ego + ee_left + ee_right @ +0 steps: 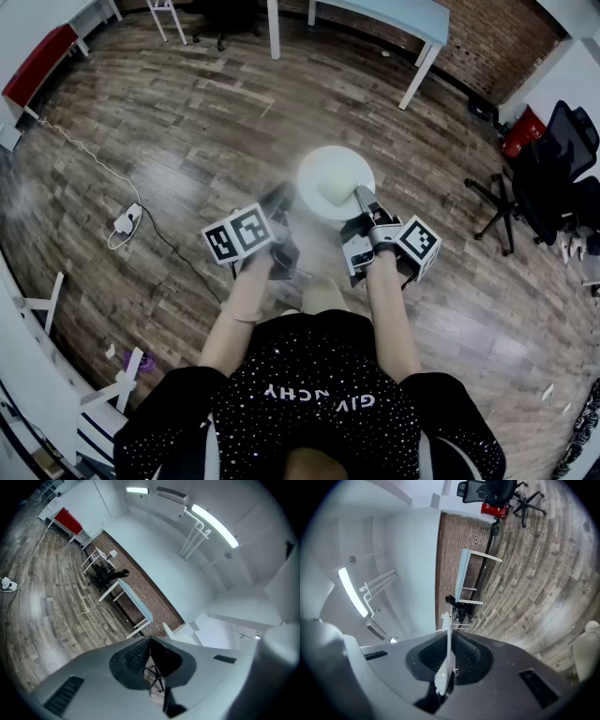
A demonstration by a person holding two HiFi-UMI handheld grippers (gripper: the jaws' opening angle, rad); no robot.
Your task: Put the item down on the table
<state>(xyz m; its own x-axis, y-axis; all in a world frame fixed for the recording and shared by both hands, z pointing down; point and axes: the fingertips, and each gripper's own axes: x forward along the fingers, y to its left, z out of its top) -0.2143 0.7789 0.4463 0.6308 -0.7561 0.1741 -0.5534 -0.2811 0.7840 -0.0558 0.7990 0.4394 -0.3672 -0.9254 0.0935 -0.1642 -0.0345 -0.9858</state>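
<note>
In the head view a white round plate [330,178] hangs above the wooden floor in front of the person. My right gripper [360,195] is shut on its right rim. The right gripper view shows that rim as a thin white edge [448,653] pinched between the dark jaws. My left gripper [281,201] is blurred beside the plate's left edge; whether it touches the plate I cannot tell. In the left gripper view its jaws [151,641] meet at the tips, with only a slit of floor showing and nothing between them.
A white-legged table with a pale blue top [380,14] stands far ahead by the brick wall. Black office chairs [553,173] and a red box [521,137] are at the right. A power strip with cable [125,222] lies on the floor at the left.
</note>
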